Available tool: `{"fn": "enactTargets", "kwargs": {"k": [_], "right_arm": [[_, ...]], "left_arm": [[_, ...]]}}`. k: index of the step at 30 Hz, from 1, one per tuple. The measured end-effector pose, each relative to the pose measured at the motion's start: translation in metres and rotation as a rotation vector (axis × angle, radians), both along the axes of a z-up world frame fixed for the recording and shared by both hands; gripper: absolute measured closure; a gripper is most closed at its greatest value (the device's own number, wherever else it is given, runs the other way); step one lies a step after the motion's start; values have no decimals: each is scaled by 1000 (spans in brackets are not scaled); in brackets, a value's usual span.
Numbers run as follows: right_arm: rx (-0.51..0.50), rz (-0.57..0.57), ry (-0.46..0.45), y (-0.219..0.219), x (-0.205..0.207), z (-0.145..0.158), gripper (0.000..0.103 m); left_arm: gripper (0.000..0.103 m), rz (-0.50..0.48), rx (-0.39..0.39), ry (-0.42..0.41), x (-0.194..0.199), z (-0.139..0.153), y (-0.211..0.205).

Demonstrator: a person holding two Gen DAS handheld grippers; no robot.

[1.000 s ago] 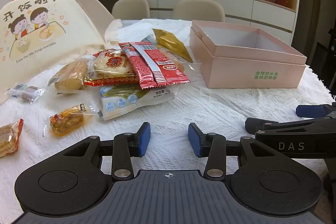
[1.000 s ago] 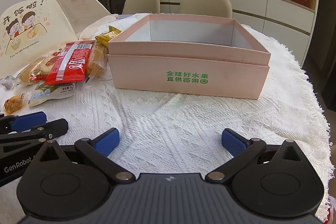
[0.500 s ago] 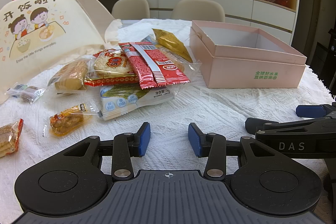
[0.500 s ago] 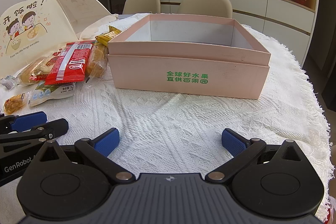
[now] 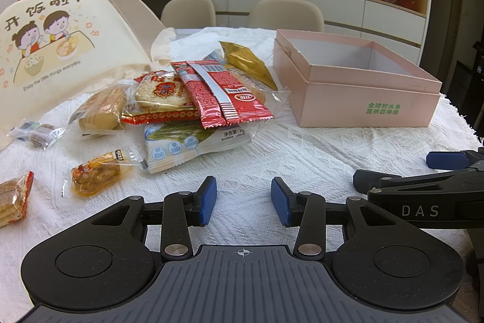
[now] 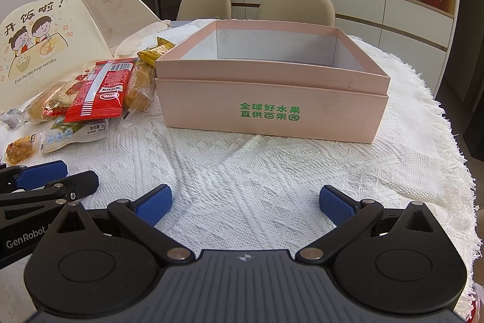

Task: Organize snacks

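Left gripper (image 5: 243,200), black with blue pads: jaws parted, nothing between them, above the white textured tablecloth (image 5: 302,153). Right gripper (image 6: 245,203), of the same build: jaws spread wider, also empty. Ahead and to the left of the left gripper, a heap of wrapped snacks (image 5: 181,108), topped by a red foil packet (image 5: 220,93); a small orange-filled clear packet (image 5: 95,174) lies nearer. Directly ahead of the right gripper, an open pink cardboard box with green lettering (image 6: 272,99), its interior empty. Beyond the heap, a cream cartoon-printed cloth bag (image 5: 45,41).
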State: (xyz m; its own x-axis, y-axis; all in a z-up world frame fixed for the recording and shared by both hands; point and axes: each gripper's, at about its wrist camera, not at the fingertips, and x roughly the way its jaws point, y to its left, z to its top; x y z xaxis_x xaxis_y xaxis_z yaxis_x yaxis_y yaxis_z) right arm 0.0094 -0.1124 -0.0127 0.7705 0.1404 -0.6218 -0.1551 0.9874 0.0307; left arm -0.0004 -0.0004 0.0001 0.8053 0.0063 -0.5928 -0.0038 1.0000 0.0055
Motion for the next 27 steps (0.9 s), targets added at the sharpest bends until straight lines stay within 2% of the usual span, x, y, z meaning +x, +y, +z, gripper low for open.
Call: {"fn": "enactTargets", "kwargs": {"k": [27], "right_arm": [[-1, 0, 0, 0, 0, 0, 0]], "left_arm": [[57, 0, 13, 0, 0, 0, -1]]}}
